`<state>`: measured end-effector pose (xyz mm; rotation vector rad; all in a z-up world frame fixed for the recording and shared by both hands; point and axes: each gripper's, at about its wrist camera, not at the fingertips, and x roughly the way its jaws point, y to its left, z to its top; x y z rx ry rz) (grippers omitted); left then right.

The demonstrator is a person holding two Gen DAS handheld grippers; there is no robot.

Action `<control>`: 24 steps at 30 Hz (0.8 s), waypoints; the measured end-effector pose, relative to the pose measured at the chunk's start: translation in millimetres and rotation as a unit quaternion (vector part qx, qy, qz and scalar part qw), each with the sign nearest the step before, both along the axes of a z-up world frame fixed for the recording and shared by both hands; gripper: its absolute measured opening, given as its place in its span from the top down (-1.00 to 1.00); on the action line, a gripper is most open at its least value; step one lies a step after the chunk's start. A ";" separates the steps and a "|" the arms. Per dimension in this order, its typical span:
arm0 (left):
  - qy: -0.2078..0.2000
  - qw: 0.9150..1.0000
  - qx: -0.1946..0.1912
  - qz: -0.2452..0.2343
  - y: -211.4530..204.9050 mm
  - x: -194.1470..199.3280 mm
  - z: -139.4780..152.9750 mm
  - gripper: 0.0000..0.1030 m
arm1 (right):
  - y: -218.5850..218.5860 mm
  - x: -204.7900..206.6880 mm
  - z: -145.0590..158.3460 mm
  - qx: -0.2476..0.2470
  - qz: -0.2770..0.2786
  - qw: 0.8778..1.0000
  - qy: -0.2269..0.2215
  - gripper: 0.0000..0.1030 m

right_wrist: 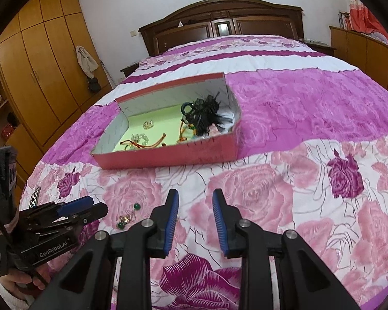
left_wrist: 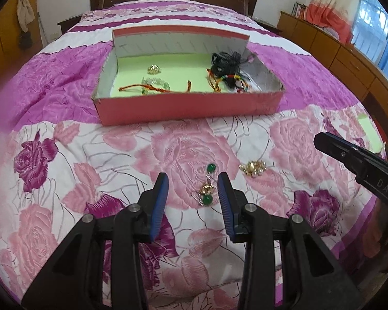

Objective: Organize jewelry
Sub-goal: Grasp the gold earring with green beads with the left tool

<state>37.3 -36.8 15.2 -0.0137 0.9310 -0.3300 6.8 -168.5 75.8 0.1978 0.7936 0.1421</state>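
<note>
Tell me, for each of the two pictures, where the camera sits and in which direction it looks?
Left wrist: sits on the left gripper, looks down the bed over the green earrings toward the red box; right gripper shows at right.
Right wrist: sits on the right gripper, same direction; left gripper and a hand show at left.
Shared: box, earrings, headboard.

A bed point(right_wrist: 284, 95) in rose-patterned pink covers meets a dark wooden headboard point(right_wrist: 221, 16) at the far white wall, wardrobe point(right_wrist: 36, 59) left, window point(left_wrist: 375, 38) right.
</note>
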 end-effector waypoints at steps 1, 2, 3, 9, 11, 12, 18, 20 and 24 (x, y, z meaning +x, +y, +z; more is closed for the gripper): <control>0.002 1.000 0.001 -0.002 -1.4 -0.8 -1.7 0.40 | -1.2 -0.7 -1.8 0.001 -0.001 1.000 0.002 0.41; 0.003 1.000 0.002 -0.004 -2.4 -1.1 -3.2 0.40 | -2.7 -1.5 -4.2 0.002 -0.003 1.000 0.005 0.41; 0.005 1.000 0.004 -0.005 -3.6 -1.4 -4.6 0.40 | -3.9 -1.8 -5.6 0.002 -0.004 1.000 0.007 0.41; 0.017 1.000 0.008 -0.014 -9.9 -3.3 -15.2 0.41 | -7.8 -3.3 -14.3 0.006 -0.007 1.000 0.017 0.41; 0.021 1.000 0.010 -0.020 -12.7 -3.8 -18.4 0.42 | -9.1 -3.1 -17.2 0.009 -0.008 1.000 0.020 0.41; 0.022 0.999 0.010 -0.022 -13.8 -4.2 -19.6 0.42 | -9.7 -3.0 -18.5 0.010 -0.008 1.000 0.022 0.41; 0.026 0.999 0.017 -0.030 -19.1 -1.8 -27.9 0.54 | -11.7 -1.9 -24.9 0.016 -0.010 0.999 0.029 0.41; 0.029 0.999 0.017 -0.029 -18.9 -0.8 -31.1 0.62 | -11.5 -1.9 -26.7 0.018 -0.010 0.999 0.031 0.41; 0.032 0.999 0.013 -0.028 -17.1 0.2 -32.6 0.93 | -12.0 -1.3 -29.1 0.020 -0.009 0.999 0.034 0.41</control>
